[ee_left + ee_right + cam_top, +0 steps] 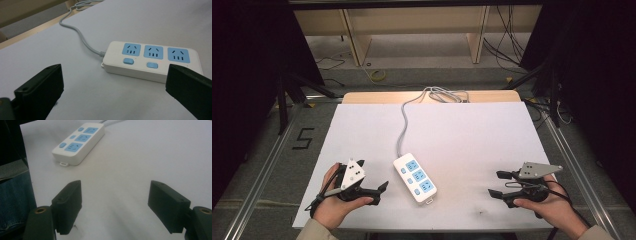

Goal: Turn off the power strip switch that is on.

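A white power strip (414, 177) with three blue sockets and blue switches lies on the white tabletop (462, 135), near the front middle. Its grey cord (402, 125) runs to the table's far edge. My left gripper (381, 192) rests at the front left, open, its jaws pointing at the strip (152, 61) from a short distance. My right gripper (498, 184) sits at the front right, open and holding nothing, well apart from the strip (78, 141), which lies ahead of its jaws.
The cord's slack is coiled (444, 95) at the back edge. Metal frame rails (267, 165) flank the table. Wooden shelving (412, 30) and floor cables (507, 45) lie beyond. A person's jeans-clad leg (12, 195) is under the near edge.
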